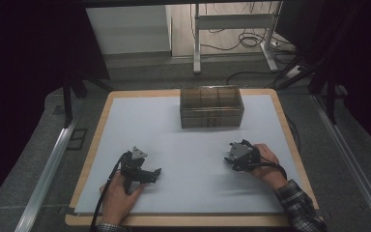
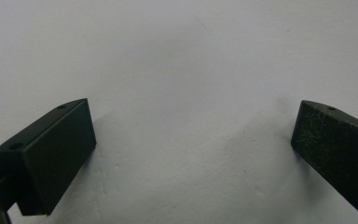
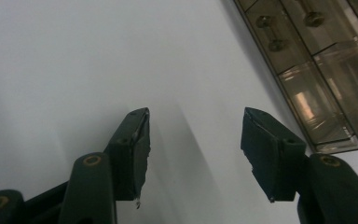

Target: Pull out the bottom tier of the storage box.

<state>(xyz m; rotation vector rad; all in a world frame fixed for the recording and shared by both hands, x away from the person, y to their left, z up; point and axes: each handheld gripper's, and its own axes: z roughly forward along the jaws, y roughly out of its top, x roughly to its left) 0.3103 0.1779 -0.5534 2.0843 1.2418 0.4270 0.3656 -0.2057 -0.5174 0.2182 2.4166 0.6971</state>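
Both tongs unloaded: left gripper (image 1: 149, 173) spread wide, right gripper (image 1: 231, 154) half parted, nothing between. The box (image 1: 211, 107) sits closed at my mat's (image 1: 183, 154) far edge, untouched; all work remains

A white sheet (image 1: 188, 159) covers the light wooden worktop (image 1: 290, 145), whose rim shows along the edges. Grey carpeted floor (image 1: 24, 159) surrounds it, with metal rails (image 1: 48, 169) at either side. Beyond stand a white metal frame (image 1: 232, 21) and loose black cables (image 1: 251, 41).
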